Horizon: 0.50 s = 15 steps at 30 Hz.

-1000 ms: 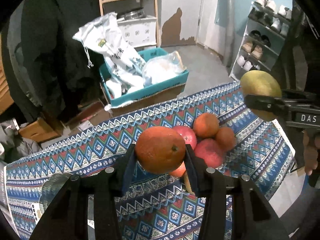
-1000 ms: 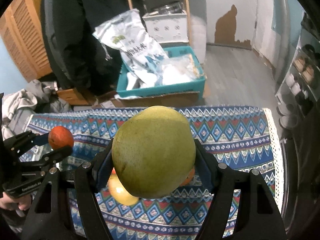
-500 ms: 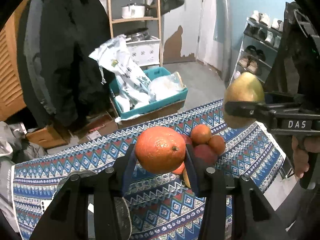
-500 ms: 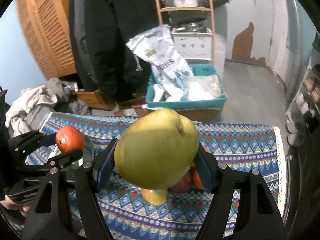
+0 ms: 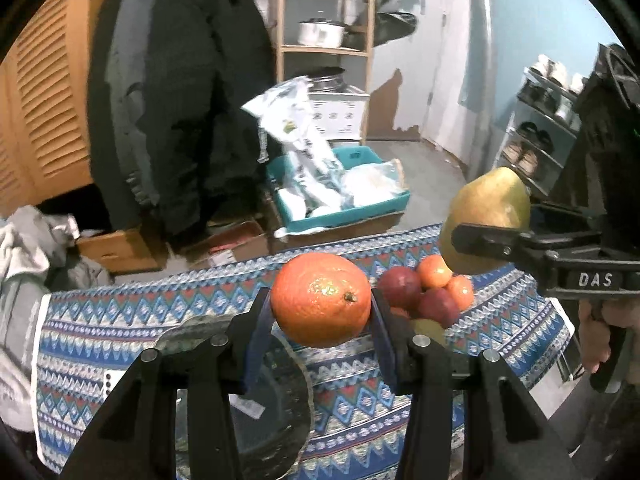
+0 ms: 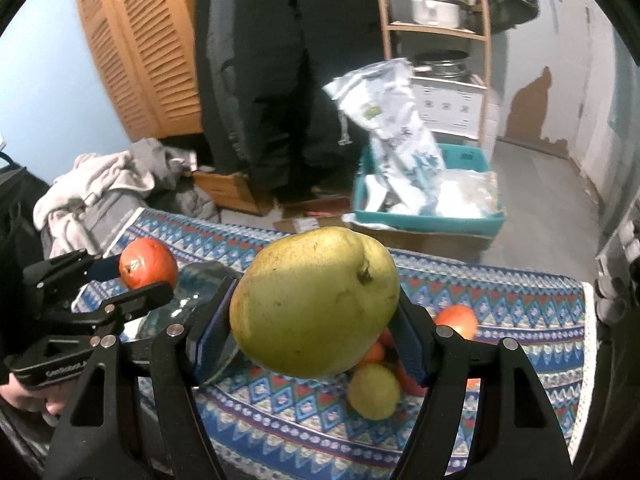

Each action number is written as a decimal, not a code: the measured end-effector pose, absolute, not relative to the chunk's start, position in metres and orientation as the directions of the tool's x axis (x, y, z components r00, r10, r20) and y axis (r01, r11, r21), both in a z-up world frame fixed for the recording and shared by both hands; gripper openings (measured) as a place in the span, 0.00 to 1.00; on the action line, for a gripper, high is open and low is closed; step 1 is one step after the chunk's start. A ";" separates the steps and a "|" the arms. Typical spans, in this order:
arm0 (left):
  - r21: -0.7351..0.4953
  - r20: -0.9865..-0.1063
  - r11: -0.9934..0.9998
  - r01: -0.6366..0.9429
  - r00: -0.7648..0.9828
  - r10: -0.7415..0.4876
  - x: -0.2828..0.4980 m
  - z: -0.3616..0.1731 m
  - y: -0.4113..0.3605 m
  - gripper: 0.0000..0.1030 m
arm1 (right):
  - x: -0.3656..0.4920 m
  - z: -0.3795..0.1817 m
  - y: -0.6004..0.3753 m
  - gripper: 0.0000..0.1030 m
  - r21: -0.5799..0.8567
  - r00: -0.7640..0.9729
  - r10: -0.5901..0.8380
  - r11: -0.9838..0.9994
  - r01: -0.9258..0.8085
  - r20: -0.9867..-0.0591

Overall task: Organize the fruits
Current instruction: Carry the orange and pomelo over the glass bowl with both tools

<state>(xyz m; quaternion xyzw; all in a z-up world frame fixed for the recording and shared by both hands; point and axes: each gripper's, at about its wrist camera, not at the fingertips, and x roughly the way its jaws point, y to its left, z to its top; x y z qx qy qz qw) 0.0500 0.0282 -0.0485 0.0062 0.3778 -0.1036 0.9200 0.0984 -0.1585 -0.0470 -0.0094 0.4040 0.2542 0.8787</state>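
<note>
My left gripper (image 5: 320, 312) is shut on an orange (image 5: 320, 299), held above the patterned tablecloth (image 5: 120, 320). My right gripper (image 6: 316, 320) is shut on a large yellow-green pear (image 6: 316, 300), also lifted off the table. Each gripper shows in the other's view: the pear (image 5: 486, 224) at the right, the orange (image 6: 147, 263) at the left. A pile of red and orange fruit (image 5: 428, 292) lies on the cloth behind the orange. In the right wrist view a small yellow fruit (image 6: 374, 390) and an orange fruit (image 6: 458, 320) lie under the pear. A glass plate (image 5: 276, 412) sits below my left gripper.
Beyond the table's far edge a teal box (image 5: 340, 200) holds plastic bags. Dark coats (image 5: 176, 100) hang behind, next to a wooden shelf (image 5: 324, 52) with a pot. A shoe rack (image 5: 536, 136) stands at the right. Clothes (image 6: 100, 188) are heaped at the left.
Both grippers have risen and drawn back from the table, still holding their fruit. The fruit pile now looks smaller and farther off, and the pear has rolled in view.
</note>
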 end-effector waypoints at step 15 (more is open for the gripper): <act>-0.095 -0.739 0.995 0.028 0.668 -0.089 0.037 -0.085 0.115 0.46 | 0.112 -0.074 -0.057 0.70 0.236 0.420 0.513 0.798 -0.554 -0.748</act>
